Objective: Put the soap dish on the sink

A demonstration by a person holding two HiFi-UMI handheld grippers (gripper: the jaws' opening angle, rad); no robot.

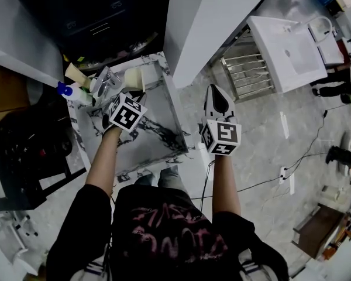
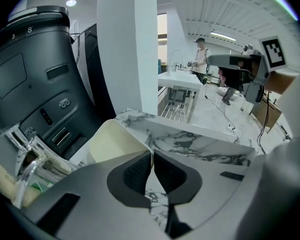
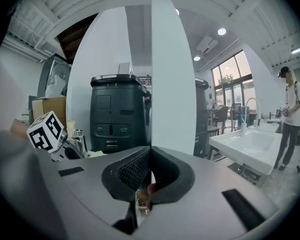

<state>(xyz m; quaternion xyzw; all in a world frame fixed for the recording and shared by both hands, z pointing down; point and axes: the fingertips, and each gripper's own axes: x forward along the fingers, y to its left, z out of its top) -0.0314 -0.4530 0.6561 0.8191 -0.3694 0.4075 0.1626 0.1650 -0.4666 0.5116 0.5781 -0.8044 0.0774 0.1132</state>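
Note:
The cream soap dish [image 1: 134, 78] sits tilted at the far edge of the marble sink top [image 1: 146, 139], beside a chrome tap [image 1: 105, 81]. My left gripper [image 1: 129, 95] is at the dish, its marker cube just behind. In the left gripper view the jaws [image 2: 152, 153] are shut on the rim of the soap dish [image 2: 112, 144], with the marble top [image 2: 205, 146] below. My right gripper [image 1: 213, 88] hangs over the floor to the right of the sink top. It is shut [image 3: 150, 154] with nothing between its pads.
A blue-capped bottle [image 1: 66, 90] and a cream cup [image 1: 76, 73] stand left of the tap. A white pillar [image 1: 205, 22] rises behind the sink top and a black machine [image 1: 99, 10] stands far left. A white basin [image 1: 288, 51], a metal rack [image 1: 248, 69] and floor cables [image 1: 292, 163] lie to the right.

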